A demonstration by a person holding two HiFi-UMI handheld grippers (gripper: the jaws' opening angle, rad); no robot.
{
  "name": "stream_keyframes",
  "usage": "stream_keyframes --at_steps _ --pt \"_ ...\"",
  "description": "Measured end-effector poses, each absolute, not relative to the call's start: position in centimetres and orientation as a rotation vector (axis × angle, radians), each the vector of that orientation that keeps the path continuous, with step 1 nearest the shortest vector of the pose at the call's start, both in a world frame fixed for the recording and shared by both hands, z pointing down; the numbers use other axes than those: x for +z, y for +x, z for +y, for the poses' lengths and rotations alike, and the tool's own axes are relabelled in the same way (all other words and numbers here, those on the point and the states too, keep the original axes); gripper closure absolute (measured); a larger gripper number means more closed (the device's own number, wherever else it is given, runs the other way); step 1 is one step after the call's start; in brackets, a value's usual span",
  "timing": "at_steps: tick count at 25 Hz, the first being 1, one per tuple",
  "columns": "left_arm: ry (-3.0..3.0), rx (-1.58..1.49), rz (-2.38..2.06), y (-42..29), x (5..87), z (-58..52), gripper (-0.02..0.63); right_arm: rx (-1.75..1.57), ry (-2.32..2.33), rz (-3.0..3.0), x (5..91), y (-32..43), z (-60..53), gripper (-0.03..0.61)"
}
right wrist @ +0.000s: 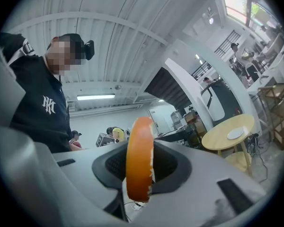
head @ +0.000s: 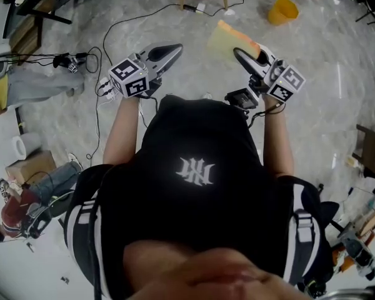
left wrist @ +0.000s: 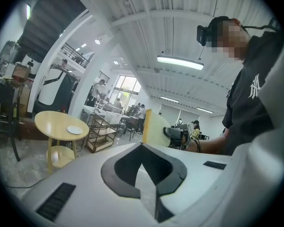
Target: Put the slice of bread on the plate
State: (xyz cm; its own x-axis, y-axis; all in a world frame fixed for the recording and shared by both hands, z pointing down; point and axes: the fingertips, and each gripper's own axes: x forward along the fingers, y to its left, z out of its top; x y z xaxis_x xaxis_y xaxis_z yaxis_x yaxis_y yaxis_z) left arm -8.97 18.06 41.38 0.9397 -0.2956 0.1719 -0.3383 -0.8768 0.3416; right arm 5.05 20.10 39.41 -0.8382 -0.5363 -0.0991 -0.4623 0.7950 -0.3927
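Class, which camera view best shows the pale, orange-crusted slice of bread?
Head view: the pale, orange-crusted slice of bread shows its broad face, clamped in the right gripper. The right gripper view shows only its crust edge-on; the left gripper view shows it small, farther off.

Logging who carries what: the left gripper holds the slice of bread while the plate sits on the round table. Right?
No: the right gripper holds the slice of bread, as the right gripper view shows; the left gripper has nothing between its jaws. The plate does sit on the round table.
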Motion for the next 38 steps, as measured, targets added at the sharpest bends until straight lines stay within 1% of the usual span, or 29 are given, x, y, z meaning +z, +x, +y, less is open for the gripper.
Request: stream_keyframes --at_steps 7,22,38 --pt "2.709 0.175 -0.483 -8.0 41.5 16.7 0.601 -0.546 -0.762 2.766 40.1 6.0 18.5 0.48" --pt "2.664 0.175 -0.487 -8.8 42.5 16.3 0.601 -0.612 -0.794 2.753 41.3 5.7 17.3 0.48" --pt "2.734 0.213 -0.399 -6.6 42.5 9.3 0.601 -0.588 -0.852 2.797 41.1 6.3 10.0 0.48"
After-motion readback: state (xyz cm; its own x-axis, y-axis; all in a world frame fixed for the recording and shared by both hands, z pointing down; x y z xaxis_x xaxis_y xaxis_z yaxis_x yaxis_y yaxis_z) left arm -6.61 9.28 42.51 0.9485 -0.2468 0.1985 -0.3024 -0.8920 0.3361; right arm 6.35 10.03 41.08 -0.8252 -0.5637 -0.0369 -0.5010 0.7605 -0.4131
